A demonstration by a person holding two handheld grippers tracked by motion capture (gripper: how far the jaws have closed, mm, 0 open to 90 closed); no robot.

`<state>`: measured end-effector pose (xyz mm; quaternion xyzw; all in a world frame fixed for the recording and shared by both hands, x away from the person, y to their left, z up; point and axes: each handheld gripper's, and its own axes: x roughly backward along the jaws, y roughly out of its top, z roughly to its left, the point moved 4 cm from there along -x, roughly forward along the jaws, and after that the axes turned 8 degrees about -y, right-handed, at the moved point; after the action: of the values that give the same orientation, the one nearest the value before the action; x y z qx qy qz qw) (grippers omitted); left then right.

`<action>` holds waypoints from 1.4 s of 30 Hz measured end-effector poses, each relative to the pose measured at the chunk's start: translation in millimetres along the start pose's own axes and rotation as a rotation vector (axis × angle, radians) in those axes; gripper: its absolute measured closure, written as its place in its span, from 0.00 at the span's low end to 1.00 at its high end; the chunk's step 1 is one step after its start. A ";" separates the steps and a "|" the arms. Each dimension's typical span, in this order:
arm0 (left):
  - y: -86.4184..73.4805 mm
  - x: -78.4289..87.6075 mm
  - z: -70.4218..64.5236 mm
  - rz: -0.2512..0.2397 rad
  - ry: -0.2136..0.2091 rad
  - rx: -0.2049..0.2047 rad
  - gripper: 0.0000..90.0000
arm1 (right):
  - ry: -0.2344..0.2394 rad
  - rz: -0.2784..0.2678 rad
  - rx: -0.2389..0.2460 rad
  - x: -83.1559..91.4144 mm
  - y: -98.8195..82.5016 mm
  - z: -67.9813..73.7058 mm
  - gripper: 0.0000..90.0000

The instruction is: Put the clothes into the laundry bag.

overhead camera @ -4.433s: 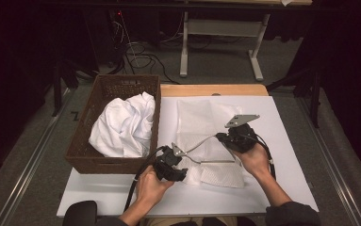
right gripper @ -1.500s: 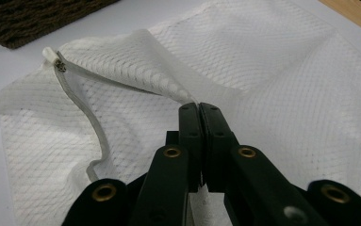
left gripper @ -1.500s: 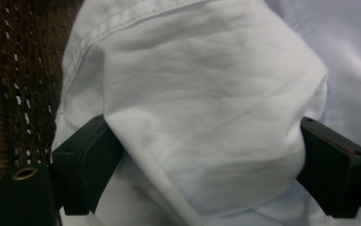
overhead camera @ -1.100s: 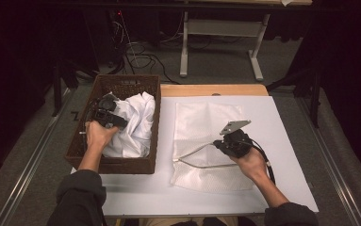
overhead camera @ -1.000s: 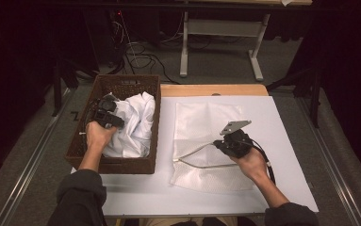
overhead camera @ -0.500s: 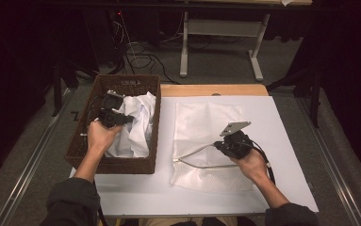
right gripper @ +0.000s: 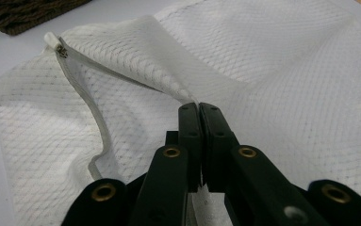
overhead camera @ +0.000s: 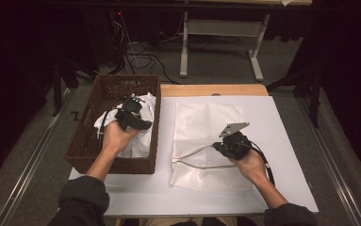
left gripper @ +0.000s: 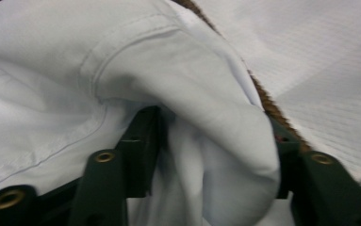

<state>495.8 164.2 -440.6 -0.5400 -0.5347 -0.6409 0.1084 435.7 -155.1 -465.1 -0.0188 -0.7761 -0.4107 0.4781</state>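
Observation:
A brown wicker basket [overhead camera: 87, 123] at the left holds a crumpled white garment [overhead camera: 138, 141]. My left gripper [overhead camera: 145, 123] is inside it by the right wall. Its jaws have just been opening, and a thick fold of the garment [left gripper: 145, 56] bulges between them, with a dark gap at one jaw. The left gripper [left gripper: 213, 129] stands open around that fold. A white mesh bag [overhead camera: 206, 122] lies flat on the table. My right gripper [overhead camera: 217, 147] is shut on the bag's upper mouth edge, lifting it. The right gripper [right gripper: 199, 110] pinches that mesh hem, and the zipper tape [right gripper: 98, 132] curves below.
The white table top [overhead camera: 286, 141] has a wooden strip [overhead camera: 211, 89] along its far edge. The basket rim [left gripper: 263, 101] lies between the garment and the bag. Past the table are a desk frame [overhead camera: 216, 42] and cables [overhead camera: 135, 56] on the floor.
Seconds ago the left gripper was at the bag's mouth. Over the last second it has moved right and slightly up inside the basket, among the garment. The right gripper has kept still.

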 end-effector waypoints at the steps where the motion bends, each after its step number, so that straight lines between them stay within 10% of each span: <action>1: -0.1 -3.5 2.3 0.009 0.013 0.015 0.48 | 0.001 -0.001 -0.001 0.0 -0.3 0.1 0.99; 10: -3.8 -30.6 16.4 0.096 0.113 0.066 0.24 | 0.004 0.003 -0.010 -0.3 -5.0 -1.6 0.99; 12: -7.7 -40.2 28.6 0.115 0.110 0.130 0.18 | 0.005 0.006 -0.019 -0.7 -7.0 -0.8 0.99; 26: -22.3 -60.3 60.3 0.249 0.245 0.218 0.18 | 0.002 0.010 -0.004 2.1 -7.4 -0.6 0.99; 33: -19.8 -68.3 66.7 0.300 0.250 0.237 0.19 | 0.000 0.009 -0.017 5.0 -7.9 -5.4 0.99; 42: -26.1 -72.1 69.5 0.293 0.154 0.276 0.32 | 0.002 0.000 -0.020 5.4 -7.2 -4.7 0.99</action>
<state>545.5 199.0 -524.5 -0.5416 -0.5233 -0.5781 0.3139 433.2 -165.0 -464.5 -0.0231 -0.7717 -0.4184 0.4784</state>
